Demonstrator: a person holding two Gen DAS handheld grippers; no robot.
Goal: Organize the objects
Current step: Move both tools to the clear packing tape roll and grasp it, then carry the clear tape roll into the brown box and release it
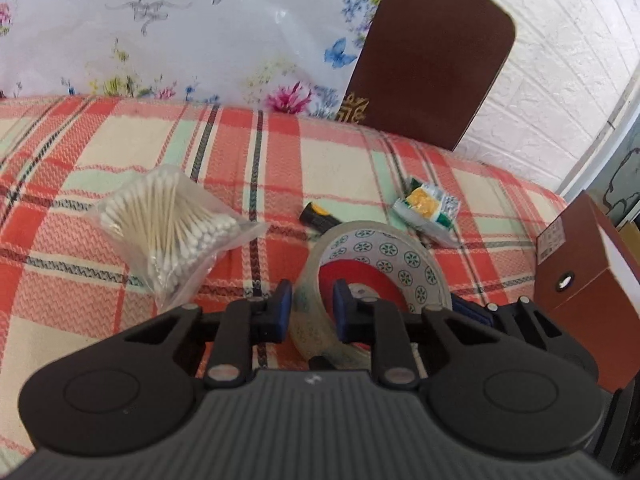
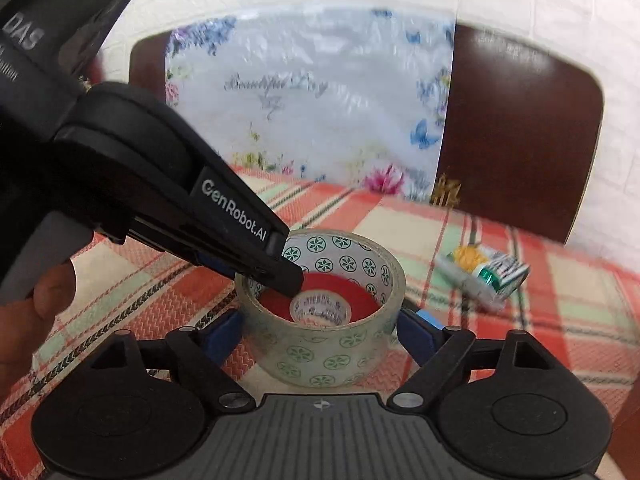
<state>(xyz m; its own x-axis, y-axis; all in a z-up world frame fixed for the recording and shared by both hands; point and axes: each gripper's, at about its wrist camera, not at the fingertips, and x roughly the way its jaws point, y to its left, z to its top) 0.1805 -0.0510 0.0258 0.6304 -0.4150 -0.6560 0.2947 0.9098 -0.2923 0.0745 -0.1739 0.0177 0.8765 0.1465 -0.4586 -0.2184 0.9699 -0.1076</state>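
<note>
A clear tape roll with a green flower print stands on the plaid cloth, and a smaller red tape roll lies inside its ring. My left gripper is shut on the near wall of the clear roll, one blue pad inside the ring and one outside. In the right wrist view the same clear tape roll sits between the fingers of my right gripper. That gripper stands wide open around the roll with its blue pads at the sides. The left gripper reaches in from the upper left, over the red tape roll.
A bag of cotton swabs lies left of the roll. Behind it are a small black-and-yellow tool and a green-and-yellow sachet. A brown box stands at the right. A floral plastic bag and a brown board lean at the back.
</note>
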